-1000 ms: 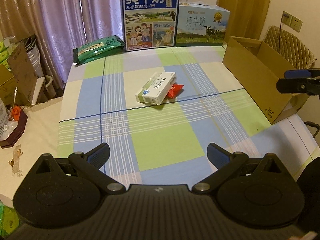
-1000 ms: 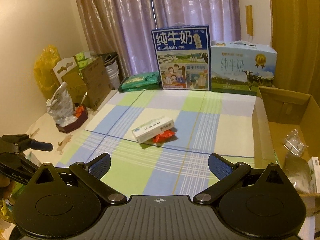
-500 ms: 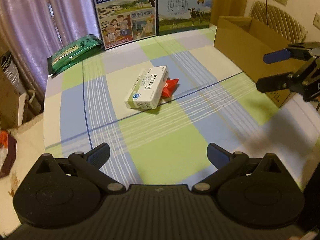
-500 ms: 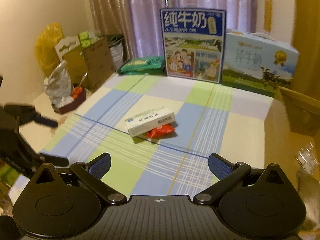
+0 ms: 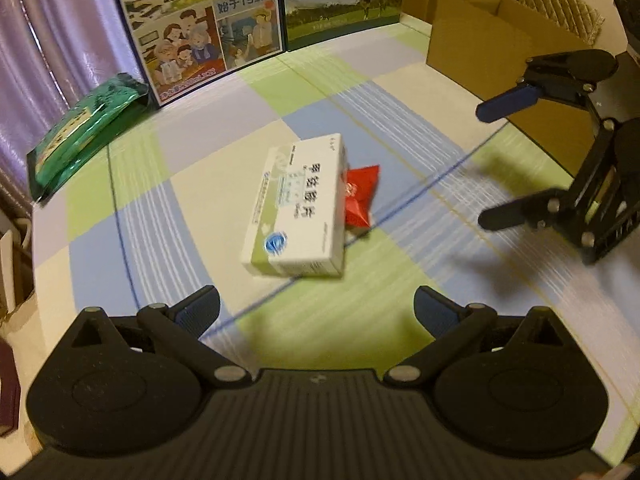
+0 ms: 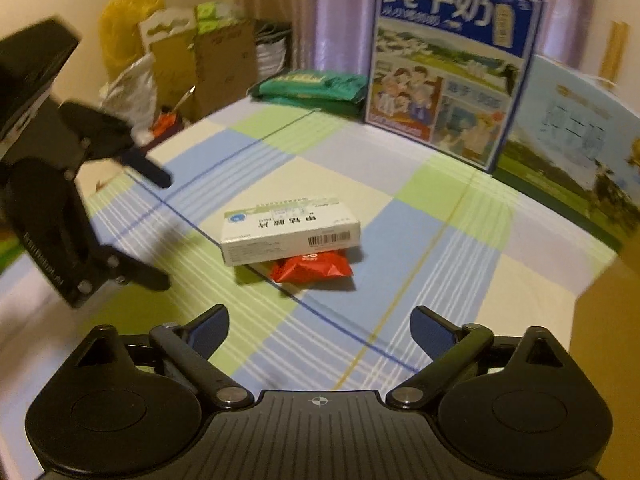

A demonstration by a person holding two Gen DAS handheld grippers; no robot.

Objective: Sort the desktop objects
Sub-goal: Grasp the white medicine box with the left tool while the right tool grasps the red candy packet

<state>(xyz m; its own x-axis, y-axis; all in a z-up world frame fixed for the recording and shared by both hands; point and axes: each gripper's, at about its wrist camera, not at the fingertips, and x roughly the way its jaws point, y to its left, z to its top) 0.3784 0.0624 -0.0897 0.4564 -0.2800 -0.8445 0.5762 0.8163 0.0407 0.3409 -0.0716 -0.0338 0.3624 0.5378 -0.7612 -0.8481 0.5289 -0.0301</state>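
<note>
Green and crinkled, the flat foil packet (image 5: 86,128) lies far left of the white cardboard medicine box (image 5: 298,208), up against the tall blue glossy milk carton (image 5: 196,28). Both tools have surged in over the last second: the box filled a small patch mid-cloth then, and now it looms large in both wrist views. The left gripper (image 5: 316,306) hangs just short of the box, blue-padded fingers spread wide, nothing between them. The box itself is crisp-edged and smooth, printed with a blue logo, and sits tilted because one long edge rides on the red crumpled foil sachet (image 5: 360,196) tucked under its right side. Beneath them is the soft checked tablecloth (image 5: 192,184) in green, blue and cream. Further right of the box, the right gripper (image 5: 486,164) has swung in from beside the brown corrugated cardboard box (image 5: 472,40), its fingers also parted and empty. To my eye that's a two-handed approach closing on the stacked pair, with the grasp still to come, and the open carton is the likely destination.
</note>
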